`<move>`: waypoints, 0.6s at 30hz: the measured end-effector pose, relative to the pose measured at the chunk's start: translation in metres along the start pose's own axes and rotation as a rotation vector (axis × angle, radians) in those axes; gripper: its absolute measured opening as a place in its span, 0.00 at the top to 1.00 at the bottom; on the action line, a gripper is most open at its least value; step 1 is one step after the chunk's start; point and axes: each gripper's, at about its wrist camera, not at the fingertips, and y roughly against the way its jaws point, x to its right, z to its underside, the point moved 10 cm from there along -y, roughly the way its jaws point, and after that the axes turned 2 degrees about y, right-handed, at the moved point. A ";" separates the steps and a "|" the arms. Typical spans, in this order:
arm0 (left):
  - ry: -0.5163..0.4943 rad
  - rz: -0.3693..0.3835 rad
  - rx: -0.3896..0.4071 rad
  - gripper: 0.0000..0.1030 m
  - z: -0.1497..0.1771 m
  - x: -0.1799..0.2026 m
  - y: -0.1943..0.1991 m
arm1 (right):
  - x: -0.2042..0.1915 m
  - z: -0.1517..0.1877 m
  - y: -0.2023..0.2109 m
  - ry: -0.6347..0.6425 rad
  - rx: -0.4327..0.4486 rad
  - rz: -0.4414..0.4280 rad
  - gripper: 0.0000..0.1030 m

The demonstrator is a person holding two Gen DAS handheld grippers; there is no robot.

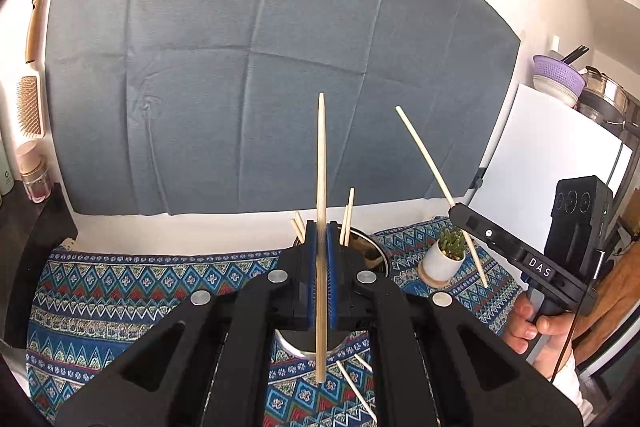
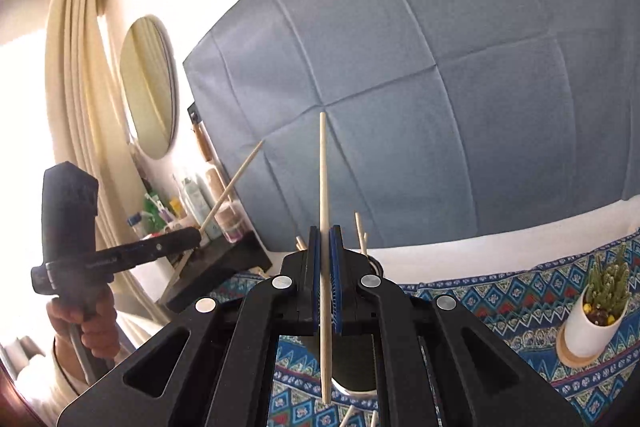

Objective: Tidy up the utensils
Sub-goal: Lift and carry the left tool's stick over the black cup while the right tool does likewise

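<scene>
Both tools are clenched, each on one chopstick: the left gripper pinches a near-upright chopstick, the right gripper its own stick. The metal cup, seemingly the holder, sits at twelve o'clock just beyond the jaws. Next: tip each stick in, avoiding the potted plant at two o'clock; loose sticks lie on the patterned cloth.

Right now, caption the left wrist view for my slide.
Left tongs shut on an upright chopstick above a metal cup; right tongs raise another chopstick.
</scene>
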 end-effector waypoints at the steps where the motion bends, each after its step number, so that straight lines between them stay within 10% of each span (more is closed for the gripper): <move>1: 0.004 0.010 0.023 0.95 -0.003 0.000 -0.004 | 0.001 -0.003 -0.004 -0.010 0.011 -0.006 0.96; 18: 0.189 0.247 0.230 0.95 -0.005 0.012 -0.077 | 0.021 -0.008 -0.061 -0.147 0.259 -0.112 0.96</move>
